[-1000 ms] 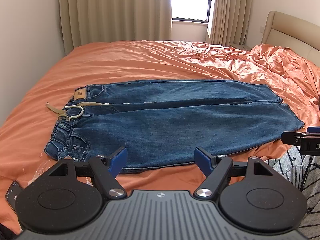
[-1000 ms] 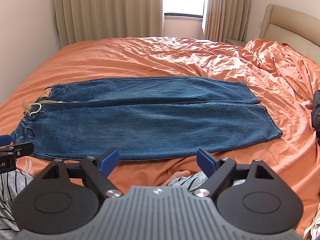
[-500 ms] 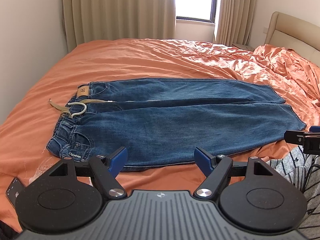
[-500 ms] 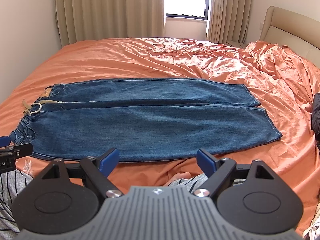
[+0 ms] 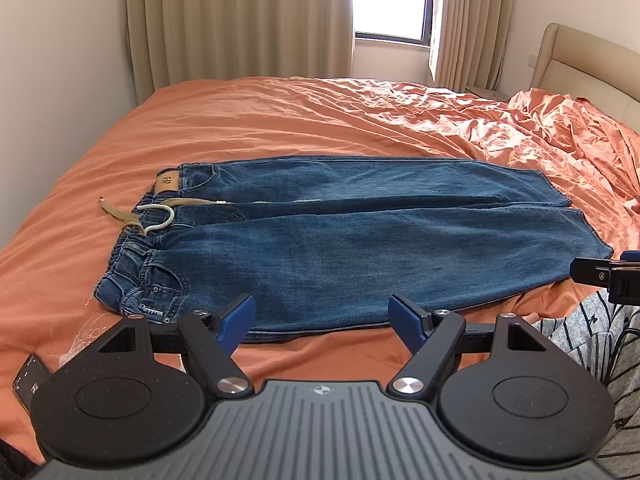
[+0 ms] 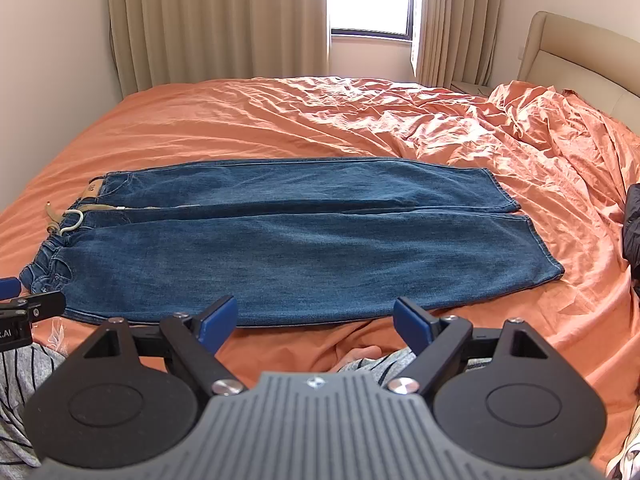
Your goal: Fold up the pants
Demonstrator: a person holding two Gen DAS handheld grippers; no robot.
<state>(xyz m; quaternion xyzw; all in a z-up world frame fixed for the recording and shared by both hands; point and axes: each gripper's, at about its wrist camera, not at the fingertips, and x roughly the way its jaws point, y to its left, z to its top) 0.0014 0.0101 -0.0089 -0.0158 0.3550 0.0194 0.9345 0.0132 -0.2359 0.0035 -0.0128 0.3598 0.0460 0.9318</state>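
Note:
Blue denim pants (image 5: pixel 340 240) lie flat on the orange bed, waistband at the left with a beige drawstring (image 5: pixel 156 216), both legs running right side by side. They show in the right wrist view too (image 6: pixel 304 252). My left gripper (image 5: pixel 322 322) is open and empty, just short of the near leg's edge by the hip. My right gripper (image 6: pixel 314 322) is open and empty, just short of the near leg's edge at mid-length. Each gripper's tip shows at the edge of the other's view (image 5: pixel 600 278) (image 6: pixel 28 308).
The orange sheet (image 6: pixel 500 136) is rumpled toward the right. A beige headboard (image 6: pixel 580 64) stands at the right, curtains and a window (image 6: pixel 368 0) behind. A phone (image 5: pixel 30 380) lies at the near left. The person's grey striped clothing (image 5: pixel 600 340) is below. A dark item (image 6: pixel 632 232) lies at the right edge.
Both views have shifted slightly; the left gripper has edged a little right and closer to the pants. The pants have not moved. Both grippers stay open.

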